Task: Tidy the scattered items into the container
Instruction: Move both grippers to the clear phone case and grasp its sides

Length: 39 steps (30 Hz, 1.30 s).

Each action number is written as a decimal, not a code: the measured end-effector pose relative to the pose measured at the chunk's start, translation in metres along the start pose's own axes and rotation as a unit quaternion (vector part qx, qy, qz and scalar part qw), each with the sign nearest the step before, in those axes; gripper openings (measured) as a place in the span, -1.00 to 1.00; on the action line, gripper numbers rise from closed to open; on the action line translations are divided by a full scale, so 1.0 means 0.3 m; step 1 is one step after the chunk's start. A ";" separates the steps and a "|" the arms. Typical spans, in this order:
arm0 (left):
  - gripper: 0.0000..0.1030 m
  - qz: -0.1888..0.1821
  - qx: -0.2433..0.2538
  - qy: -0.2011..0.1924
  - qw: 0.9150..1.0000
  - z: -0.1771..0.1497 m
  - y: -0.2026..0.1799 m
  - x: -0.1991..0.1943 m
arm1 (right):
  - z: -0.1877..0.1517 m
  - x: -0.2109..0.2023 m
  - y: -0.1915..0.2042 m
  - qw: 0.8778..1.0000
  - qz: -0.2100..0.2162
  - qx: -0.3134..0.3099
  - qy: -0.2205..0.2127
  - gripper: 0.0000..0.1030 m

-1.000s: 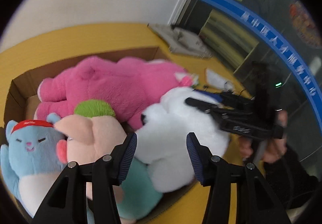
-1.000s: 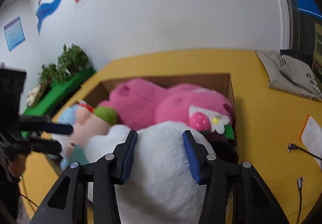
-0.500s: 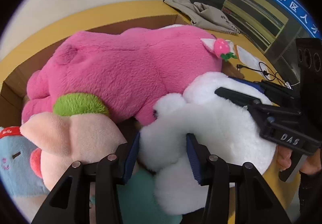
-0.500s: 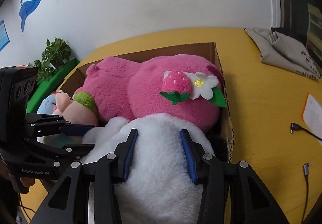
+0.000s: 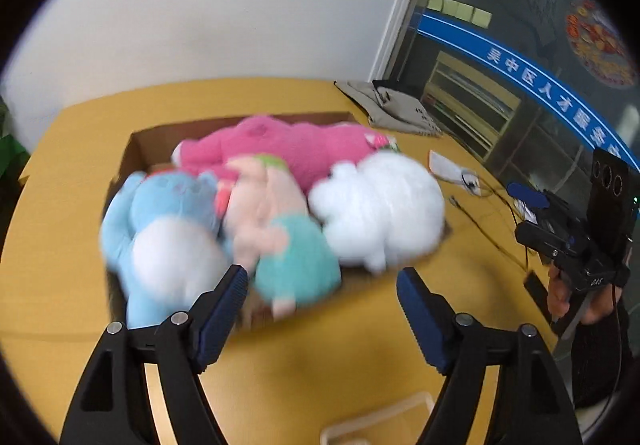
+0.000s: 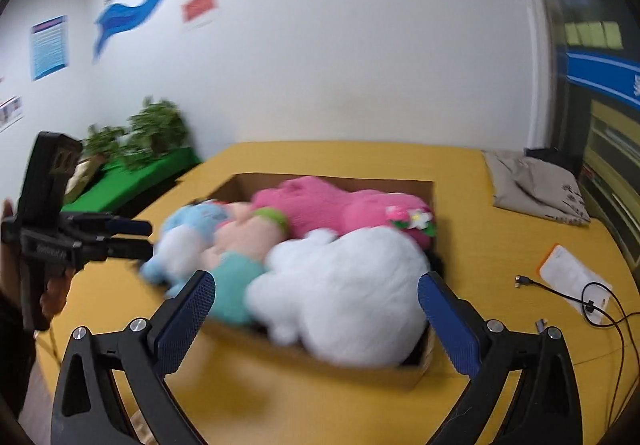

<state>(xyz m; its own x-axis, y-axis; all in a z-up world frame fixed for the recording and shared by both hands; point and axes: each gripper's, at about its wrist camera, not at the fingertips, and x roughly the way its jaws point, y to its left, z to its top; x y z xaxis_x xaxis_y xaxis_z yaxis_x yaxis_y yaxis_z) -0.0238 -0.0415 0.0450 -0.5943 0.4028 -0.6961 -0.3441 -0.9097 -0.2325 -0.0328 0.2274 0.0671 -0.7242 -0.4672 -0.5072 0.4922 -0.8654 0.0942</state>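
Observation:
A cardboard box point(image 5: 136, 149) on the yellow table holds several plush toys: a pink one point(image 5: 296, 149), a white one point(image 5: 380, 205), a blue one point(image 5: 160, 217) and a peach-and-teal one point(image 5: 276, 229). The box point(image 6: 332, 365) and the white plush point(image 6: 344, 285) also show in the right wrist view. My left gripper point(image 5: 320, 309) is open and empty, held back above the table in front of the box. My right gripper point(image 6: 316, 317) is open and empty, back from the white plush. Both views are blurred.
A grey folded cloth point(image 5: 396, 109) lies at the table's far end. Paper point(image 6: 572, 277) and black cables point(image 6: 592, 301) lie right of the box. A clear plastic tub point(image 5: 380, 421) sits near the front edge. Plants point(image 6: 152, 133) stand at the wall.
Both grippers have let go of the white plush, opened wide and pulled back and up from the box. The white plush now rests in the box.

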 end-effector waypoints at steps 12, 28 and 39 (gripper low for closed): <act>0.49 -0.073 0.092 0.112 0.987 -0.426 -0.044 0.049 | -0.492 0.028 0.321 0.963 0.161 -0.160 0.146 0.99; 0.50 -0.165 0.214 0.190 0.944 -0.507 -0.110 0.196 | -0.618 0.207 0.385 0.900 0.249 -0.284 0.217 0.63; 0.50 -0.176 0.349 0.197 0.899 -0.479 -0.190 0.271 | -0.582 0.210 0.286 0.822 0.272 -0.423 0.266 0.68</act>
<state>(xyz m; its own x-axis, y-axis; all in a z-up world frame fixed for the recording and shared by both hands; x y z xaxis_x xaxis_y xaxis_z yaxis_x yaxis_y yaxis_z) 0.0520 0.0286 -0.0958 -0.1021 0.4607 -0.8817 -0.9150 -0.3913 -0.0986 0.0482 0.1555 -0.1064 -0.0826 -0.4025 -0.9117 0.9963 -0.0127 -0.0847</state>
